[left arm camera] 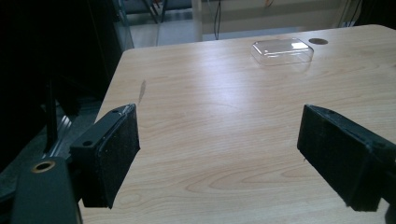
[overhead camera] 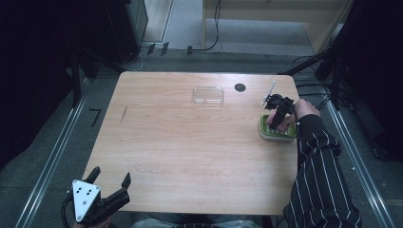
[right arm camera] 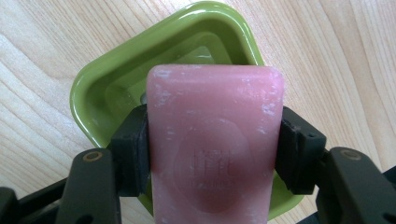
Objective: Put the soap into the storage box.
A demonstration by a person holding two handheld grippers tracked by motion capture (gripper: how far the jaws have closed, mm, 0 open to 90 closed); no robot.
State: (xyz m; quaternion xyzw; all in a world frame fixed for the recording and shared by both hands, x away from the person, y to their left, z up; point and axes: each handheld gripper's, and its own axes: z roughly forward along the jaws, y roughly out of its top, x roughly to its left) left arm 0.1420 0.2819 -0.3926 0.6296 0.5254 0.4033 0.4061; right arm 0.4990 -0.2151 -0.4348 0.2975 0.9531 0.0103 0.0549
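pink soap bar clamped in right gripper over green dish; to be lowered level, centred; left gripper held open.

A light wooden table carries a clear plastic lid and a green dish.

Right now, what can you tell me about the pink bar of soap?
The pink bar of soap is a rounded rectangular block, waxy-looking, with whitish scuffs along its edges and an oval stamp with lettering pressed into its face. The right tongs clamp it by its two long sides, one black pad on each. It is held over the green soap dish, which sits on the wooden table; whether it touches the dish cannot be told.
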